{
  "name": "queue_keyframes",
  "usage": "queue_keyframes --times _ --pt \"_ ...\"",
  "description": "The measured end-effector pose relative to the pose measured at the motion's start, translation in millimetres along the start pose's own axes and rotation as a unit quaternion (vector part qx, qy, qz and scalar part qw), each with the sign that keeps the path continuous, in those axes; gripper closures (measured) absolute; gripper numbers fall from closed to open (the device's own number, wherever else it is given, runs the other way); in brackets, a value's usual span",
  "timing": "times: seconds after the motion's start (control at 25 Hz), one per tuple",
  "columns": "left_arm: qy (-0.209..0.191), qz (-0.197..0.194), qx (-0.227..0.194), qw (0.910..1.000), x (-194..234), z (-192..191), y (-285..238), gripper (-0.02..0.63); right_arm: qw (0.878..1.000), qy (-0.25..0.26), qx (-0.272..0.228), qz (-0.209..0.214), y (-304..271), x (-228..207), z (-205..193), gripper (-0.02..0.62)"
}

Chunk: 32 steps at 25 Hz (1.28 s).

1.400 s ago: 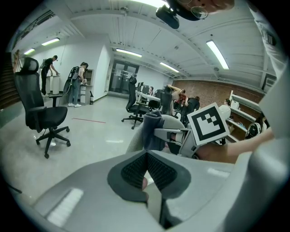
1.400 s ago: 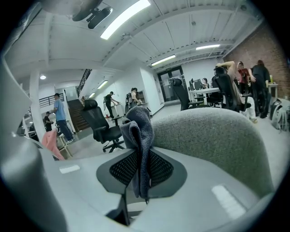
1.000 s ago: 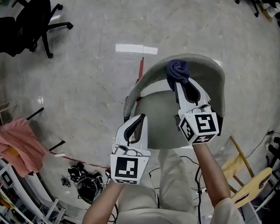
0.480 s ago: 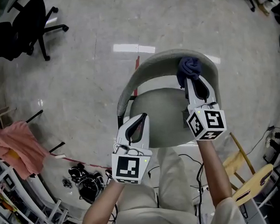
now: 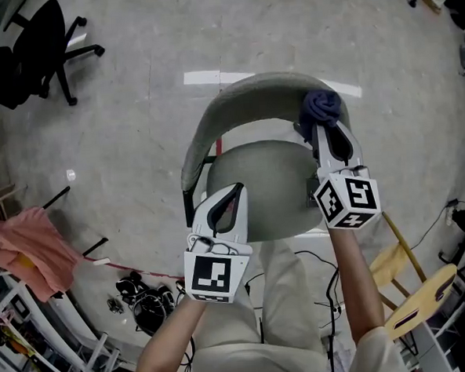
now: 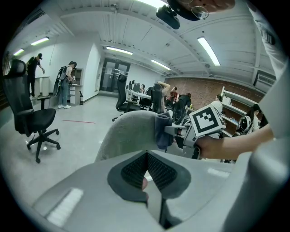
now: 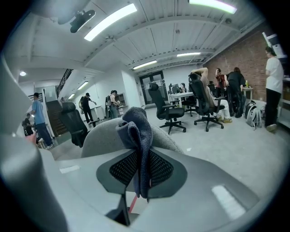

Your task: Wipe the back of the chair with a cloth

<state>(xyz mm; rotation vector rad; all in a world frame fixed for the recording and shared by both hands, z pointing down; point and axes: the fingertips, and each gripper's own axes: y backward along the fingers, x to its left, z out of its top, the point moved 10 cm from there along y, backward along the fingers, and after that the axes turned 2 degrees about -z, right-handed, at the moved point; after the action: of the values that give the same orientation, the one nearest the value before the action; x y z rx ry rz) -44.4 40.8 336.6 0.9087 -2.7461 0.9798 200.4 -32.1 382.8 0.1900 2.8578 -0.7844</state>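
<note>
A: Quick, what is the right gripper point(image 7: 139, 168) doing?
B: Its jaws are clamped on the cloth point(image 7: 135, 131). The cloth is dark blue and bunched. One fold hangs down between the pads and the rest balls up above the tips.

A: Where is the cloth on the chair?
B: It's against the grey backrest point(image 5: 239, 94), on the top rim toward the person's right end. In the left gripper view it touches the curve of the rim there.

A: And the left gripper point(image 6: 146, 156)?
B: The jaws are together, pads meeting at the tips. A small pinkish bit shows in the slit lower down, and I can't tell what it is. In the head view this gripper sits over the front-left edge of the seat point(image 5: 267, 179), well apart from the cloth. I can't tell if it touches the seat.

A: How are the arms placed?
B: Both forearms are bare and come in from the lower edge of the head view. The right one reaches further, across the seat's right side.

A: What's around the chair?
B: A grey floor point(image 5: 135, 132), with a black office chair point(image 5: 39, 40) at top left. Pink fabric point(image 5: 24, 253) lies at the left edge and a cable tangle point(image 5: 141, 297) at lower left. A wooden chair point(image 5: 416, 300) stands at lower right. Both gripper views show people standing far off in the room.
</note>
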Motion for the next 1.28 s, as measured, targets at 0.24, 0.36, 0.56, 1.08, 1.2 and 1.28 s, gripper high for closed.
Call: queue_keyframes --times 0.24,0.36,0.56,1.08,1.2,1.28 --pt "-0.006 -0.010 0.003 0.9999 -14.4 -0.9 -6.3 0.605 1.000 0.002 -0.002 -0.011 8.9 -17.8 0.2 0.520" --pt "-0.008 -0.013 0.002 0.9999 -19.9 0.6 -8.5 0.605 1.000 0.002 -0.003 -0.016 13.3 -24.7 0.5 0.520" --pt "-0.011 -0.018 0.002 0.9998 -25.4 -0.5 -10.2 0.604 1.000 0.002 -0.003 -0.031 20.5 -32.3 -1.9 0.520" --pt "0.000 -0.012 0.013 0.9998 -27.4 -22.7 4.8 0.606 1.000 0.011 0.005 -0.012 45.3 -8.8 -19.7 0.520" --pt "-0.001 -0.010 0.008 0.9999 -21.7 -24.9 12.4 0.604 0.999 0.024 0.012 0.026 47.7 16.3 -28.8 0.520" --pt "0.001 -0.006 0.003 1.0000 -16.0 -25.1 17.0 0.604 0.998 0.035 0.019 0.050 47.2 33.6 -35.3 0.520"
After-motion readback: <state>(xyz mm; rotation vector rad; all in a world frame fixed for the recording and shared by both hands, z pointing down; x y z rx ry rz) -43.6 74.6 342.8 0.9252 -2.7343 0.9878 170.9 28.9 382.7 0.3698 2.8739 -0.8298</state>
